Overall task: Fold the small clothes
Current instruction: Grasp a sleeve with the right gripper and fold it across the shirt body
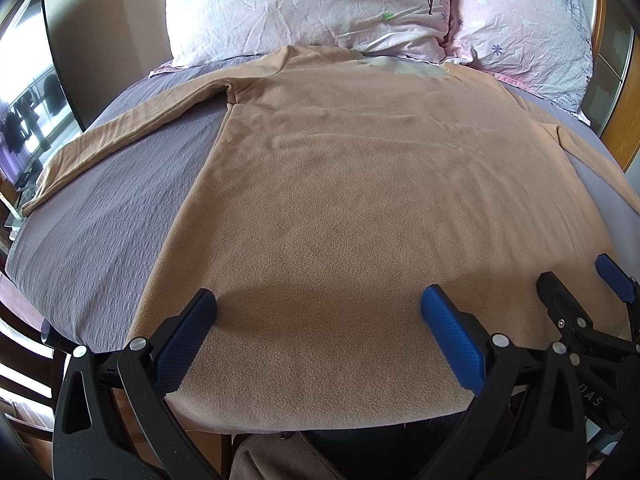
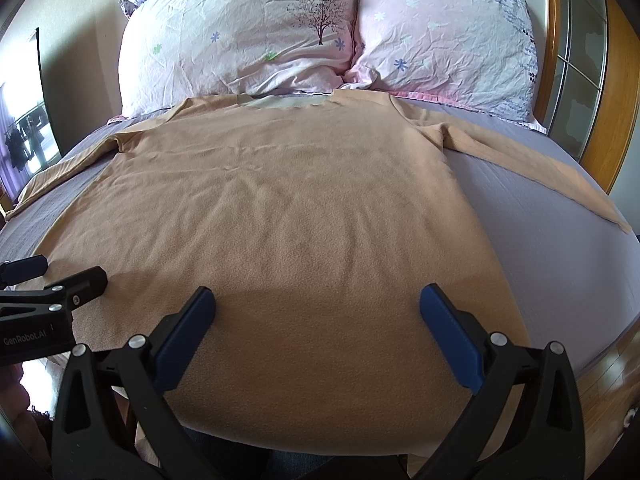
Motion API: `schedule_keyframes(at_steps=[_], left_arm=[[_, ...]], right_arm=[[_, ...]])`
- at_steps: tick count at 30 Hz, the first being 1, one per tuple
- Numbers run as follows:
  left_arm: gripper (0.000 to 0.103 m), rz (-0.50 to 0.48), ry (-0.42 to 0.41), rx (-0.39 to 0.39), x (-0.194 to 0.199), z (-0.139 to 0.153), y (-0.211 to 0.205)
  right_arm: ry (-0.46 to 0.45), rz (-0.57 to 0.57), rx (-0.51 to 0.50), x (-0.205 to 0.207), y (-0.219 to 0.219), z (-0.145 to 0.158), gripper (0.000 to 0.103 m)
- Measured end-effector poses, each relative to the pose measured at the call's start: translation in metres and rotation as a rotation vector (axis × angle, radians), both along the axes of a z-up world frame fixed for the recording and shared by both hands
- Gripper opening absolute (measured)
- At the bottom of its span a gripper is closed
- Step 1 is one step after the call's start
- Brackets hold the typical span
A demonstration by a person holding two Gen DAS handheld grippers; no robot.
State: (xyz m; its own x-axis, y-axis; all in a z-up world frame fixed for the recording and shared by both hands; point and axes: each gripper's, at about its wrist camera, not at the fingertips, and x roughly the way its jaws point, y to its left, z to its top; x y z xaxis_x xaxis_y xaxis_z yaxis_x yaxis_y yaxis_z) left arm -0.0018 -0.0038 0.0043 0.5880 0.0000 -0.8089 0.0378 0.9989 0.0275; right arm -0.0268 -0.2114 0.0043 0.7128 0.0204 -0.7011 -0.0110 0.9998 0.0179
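Two tools, left tool [image 1: 318, 334] and right tool [image 2: 318, 334], spread wide, gripping nothing, above tan shirt [image 1: 340, 184] hem on bed [image 1: 100, 216].

A: What does the left hand-held gripper [image 1: 318, 330] look like?
B: Black plastic arms with triangular cut-outs, silver round rivets, blue textured pads [image 1: 454, 338] on the fingers.
A: And the right hand-held gripper [image 2: 318, 330]?
B: Same build. At nine o'clock in its view, white "GenRobot.AI" lettering marks the other's black body.

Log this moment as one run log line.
step: before first fold | shirt: flat on bed, sleeves spread, collar toward pillows | left claw: open over hem | right claw: open over hem
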Motion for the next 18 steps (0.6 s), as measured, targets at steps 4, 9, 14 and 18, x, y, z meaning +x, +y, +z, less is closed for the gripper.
schedule_keyframes(at_steps=[4, 9, 14, 18], left_arm=[[0.102, -0.001, -0.002, 0.0, -0.001, 0.002, 0.0], [0.102, -0.004, -0.051, 0.002, -0.002, 0.004, -0.002], [0.102, -0.031, -0.125, -0.001, -0.01, 0.003, 0.001], [0.102, -0.084, -0.148, -0.065, 0.002, 0.003, 0.007]], right_arm=[[0.007, 0.007, -0.01, 0.003, 0.001, 0.005, 0.101], [-0.049, 0.104, 0.047, 0.003, -0.017, 0.009, 0.101], [-0.141, -0.115, 0.24, 0.016, -0.123, 0.053, 0.101], [-0.187, -0.45, 0.434, 0.029, -0.256, 0.074, 0.067]])
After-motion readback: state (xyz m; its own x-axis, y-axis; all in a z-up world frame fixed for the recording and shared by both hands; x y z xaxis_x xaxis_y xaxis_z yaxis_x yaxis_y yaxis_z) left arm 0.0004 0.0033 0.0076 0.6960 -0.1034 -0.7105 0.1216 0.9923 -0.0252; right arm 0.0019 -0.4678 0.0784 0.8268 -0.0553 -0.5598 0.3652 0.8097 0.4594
